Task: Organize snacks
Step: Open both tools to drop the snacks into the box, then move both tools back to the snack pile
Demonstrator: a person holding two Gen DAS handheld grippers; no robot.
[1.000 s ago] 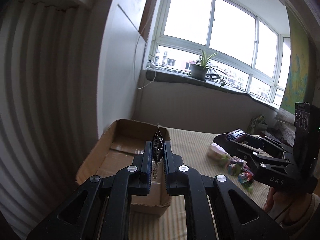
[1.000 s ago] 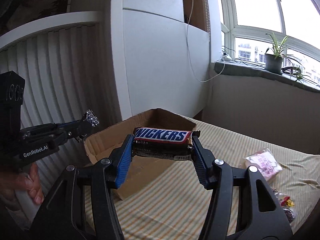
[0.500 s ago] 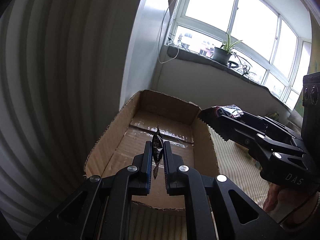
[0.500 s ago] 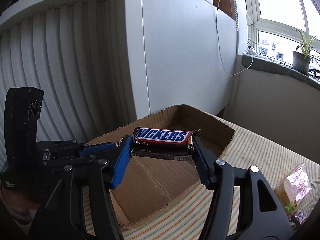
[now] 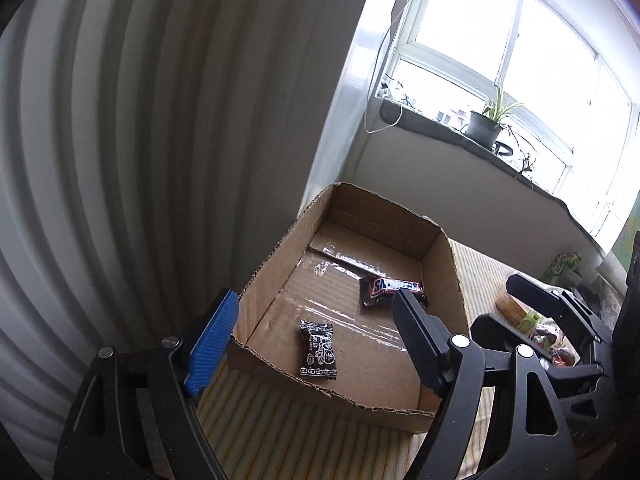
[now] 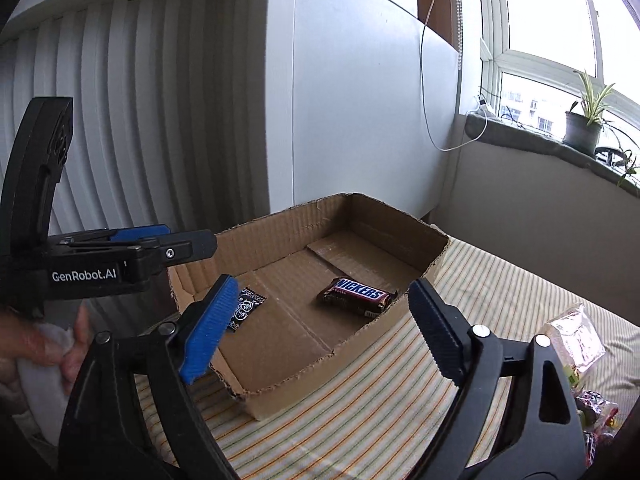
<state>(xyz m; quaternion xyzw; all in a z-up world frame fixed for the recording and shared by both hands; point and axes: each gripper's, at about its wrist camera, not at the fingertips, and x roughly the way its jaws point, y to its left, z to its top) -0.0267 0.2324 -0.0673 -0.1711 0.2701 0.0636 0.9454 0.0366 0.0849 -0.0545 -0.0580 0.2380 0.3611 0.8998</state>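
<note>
A brown Snickers bar (image 6: pixel 357 297) and a small black printed candy wrapper (image 5: pixel 318 350) are lying flat inside the open brown cardboard box (image 5: pixel 450 276), below and ahead of both tools. The left gripper (image 5: pixel 316 336) and right gripper (image 6: pixel 320 328) are being opened, nothing between their jaws. Half a second earlier, both snacks were being clamped.

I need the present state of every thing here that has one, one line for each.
cardboard box: open-topped, two snacks inside
Snickers bar: lying flat in the box, released
small black candy: lying flat in the box, released
left gripper: jaws opening, nothing between
right gripper: jaws opening, nothing between
</note>
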